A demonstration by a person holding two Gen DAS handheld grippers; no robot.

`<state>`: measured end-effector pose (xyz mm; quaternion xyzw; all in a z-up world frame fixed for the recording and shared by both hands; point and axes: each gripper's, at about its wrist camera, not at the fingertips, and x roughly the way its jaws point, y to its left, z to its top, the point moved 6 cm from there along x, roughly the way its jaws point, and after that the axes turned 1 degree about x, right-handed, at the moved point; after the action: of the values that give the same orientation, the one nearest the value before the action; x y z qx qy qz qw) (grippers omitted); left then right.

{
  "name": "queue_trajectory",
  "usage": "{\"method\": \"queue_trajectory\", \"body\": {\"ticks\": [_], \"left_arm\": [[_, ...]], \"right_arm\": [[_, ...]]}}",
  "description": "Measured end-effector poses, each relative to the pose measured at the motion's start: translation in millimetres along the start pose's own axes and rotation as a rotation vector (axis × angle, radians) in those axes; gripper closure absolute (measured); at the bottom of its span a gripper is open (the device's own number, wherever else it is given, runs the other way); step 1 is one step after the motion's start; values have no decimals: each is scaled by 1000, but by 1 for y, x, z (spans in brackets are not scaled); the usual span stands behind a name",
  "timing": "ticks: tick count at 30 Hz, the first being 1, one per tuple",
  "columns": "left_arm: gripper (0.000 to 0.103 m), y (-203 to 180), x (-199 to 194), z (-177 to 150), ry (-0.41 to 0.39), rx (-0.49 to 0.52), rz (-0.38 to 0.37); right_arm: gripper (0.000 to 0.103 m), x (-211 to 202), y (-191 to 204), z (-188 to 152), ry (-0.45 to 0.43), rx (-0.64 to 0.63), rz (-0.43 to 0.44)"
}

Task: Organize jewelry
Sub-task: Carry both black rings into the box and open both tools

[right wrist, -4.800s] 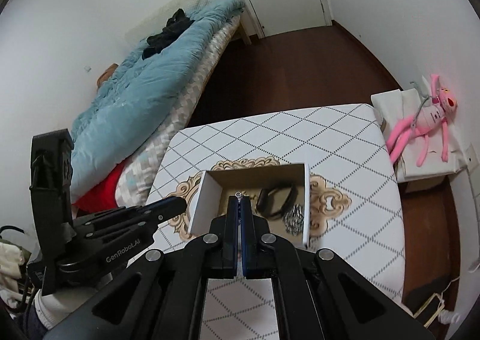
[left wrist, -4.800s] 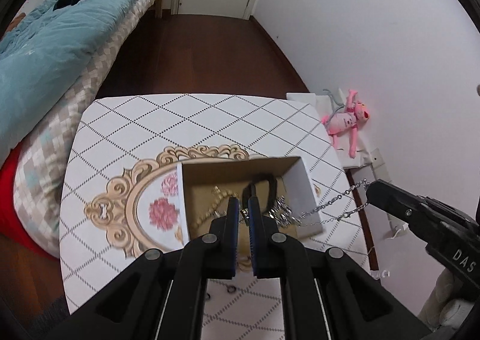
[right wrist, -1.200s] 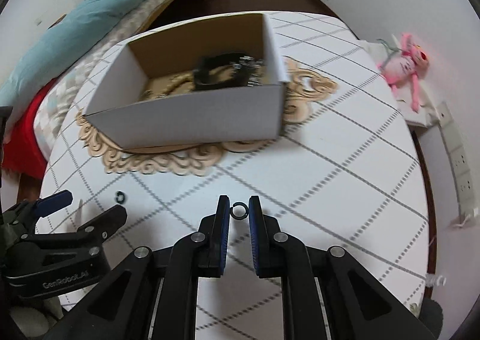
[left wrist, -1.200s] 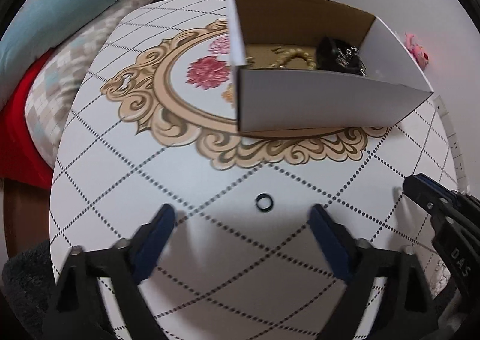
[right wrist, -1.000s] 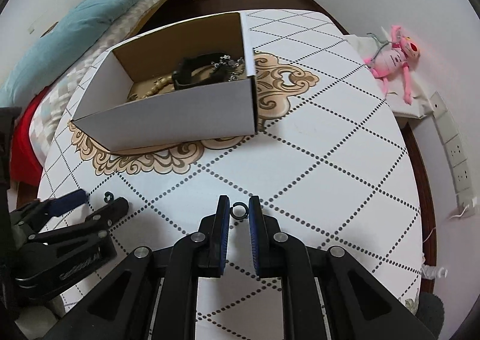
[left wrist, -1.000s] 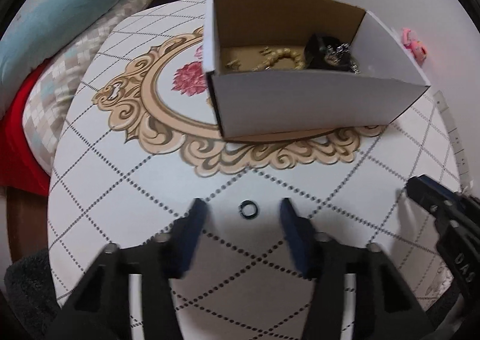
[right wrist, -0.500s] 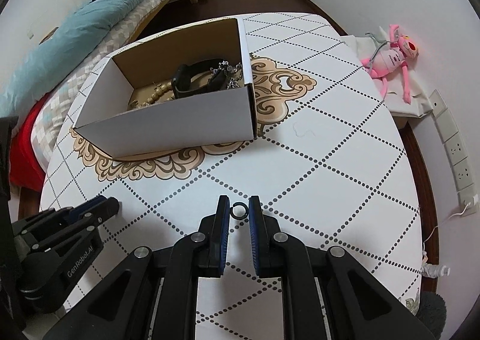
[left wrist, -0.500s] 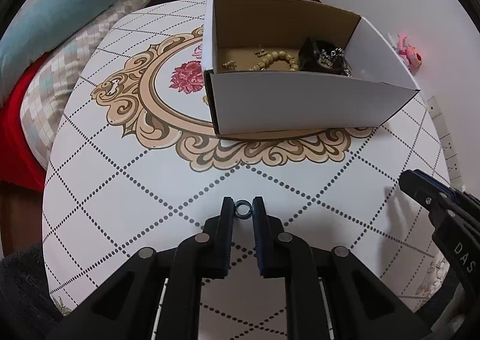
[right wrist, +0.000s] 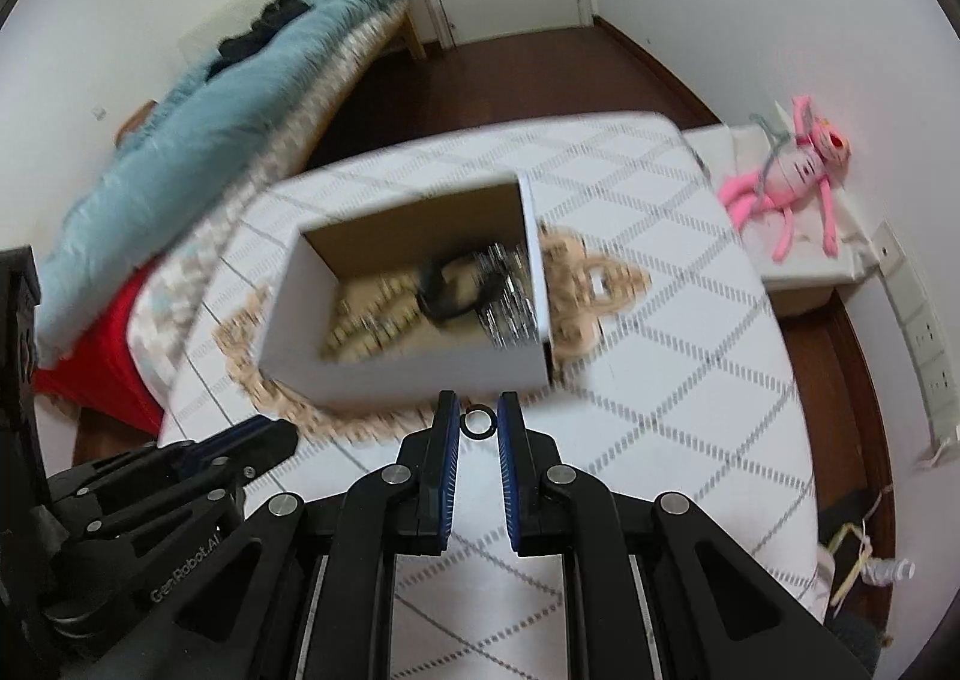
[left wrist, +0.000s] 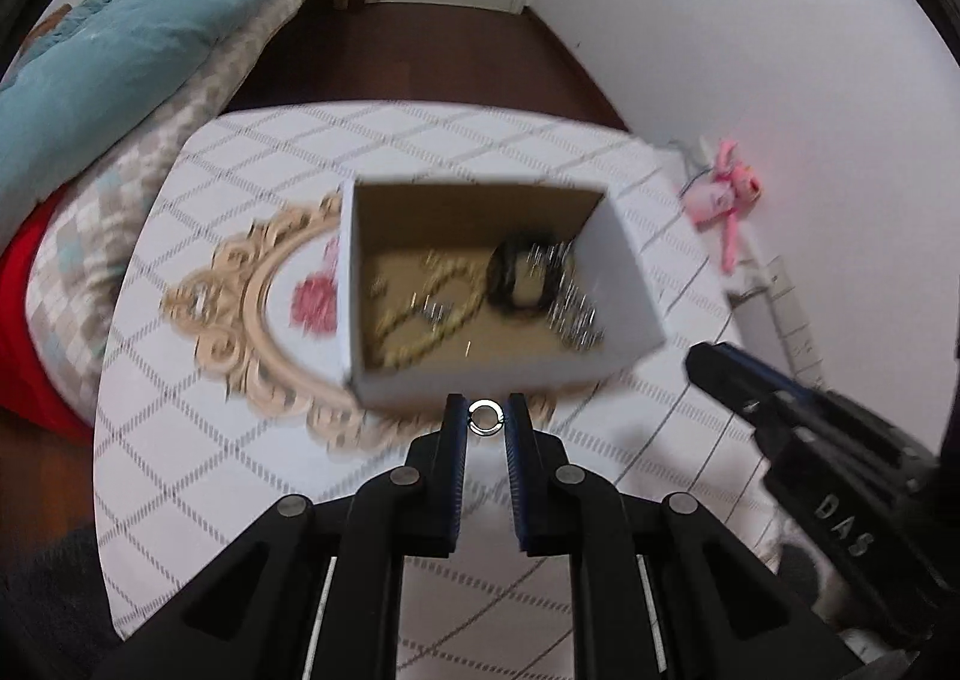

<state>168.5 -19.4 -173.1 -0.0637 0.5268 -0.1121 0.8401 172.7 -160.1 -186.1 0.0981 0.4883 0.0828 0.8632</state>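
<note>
A small silver ring (left wrist: 485, 417) is pinched between the tips of my left gripper (left wrist: 485, 420), lifted above the table. My right gripper (right wrist: 479, 423) is shut on a small dark ring (right wrist: 479, 423), also in the air. An open white cardboard box (left wrist: 624, 254) stands on the table just beyond both grippers. Inside it lie a beaded bracelet (left wrist: 420, 320), a black band (left wrist: 516, 278) and a silver chain (left wrist: 576, 314), all blurred. In the left wrist view the right gripper (left wrist: 696, 362) shows at the right; in the right wrist view the left gripper (right wrist: 288, 434) shows at the lower left.
The white table (right wrist: 690, 320) has a diamond grid and a gold ornamental frame print (left wrist: 240, 320). A bed with a teal blanket (left wrist: 108, 62) runs along the left. A pink plush toy (right wrist: 792, 170) lies on a low white stand at the right, by the wall.
The left gripper closed on the ring lying on the table. Both grippers then rose with their rings, so the inside of the box now shows from above.
</note>
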Motion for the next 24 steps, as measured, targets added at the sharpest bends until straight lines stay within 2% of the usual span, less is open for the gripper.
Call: {"method": "queue_trajectory", "body": {"ticks": [4, 10, 12, 13, 14, 15, 17, 21, 23, 24], "left_arm": [[93, 7, 8, 35, 11, -2, 1], [91, 27, 34, 64, 102, -45, 27], [84, 32, 40, 67, 124, -49, 57], [70, 35, 41, 67, 124, -45, 75], [51, 37, 41, 67, 122, -36, 102], [44, 39, 41, 68, 117, -35, 123], [41, 43, 36, 68, 91, -33, 149], [40, 52, 30, 61, 82, -36, 195], [33, 55, 27, 58, 68, -39, 213], [30, 57, 25, 56, 63, -42, 224]], "right_arm": [[90, 12, 7, 34, 16, -11, 31], [89, 61, 10, 54, 162, -8, 78], [89, 76, 9, 54, 218, 4, 77], [89, 80, 7, 53, 234, 6, 74], [87, 84, 7, 54, 247, 8, 70], [78, 85, 7, 53, 248, 6, 67], [65, 81, 6, 55, 227, 3, 60], [63, 71, 4, 56, 192, -21, 23], [62, 64, 1, 55, 174, -27, -7], [58, 61, -1, 55, 163, -36, -28]]}}
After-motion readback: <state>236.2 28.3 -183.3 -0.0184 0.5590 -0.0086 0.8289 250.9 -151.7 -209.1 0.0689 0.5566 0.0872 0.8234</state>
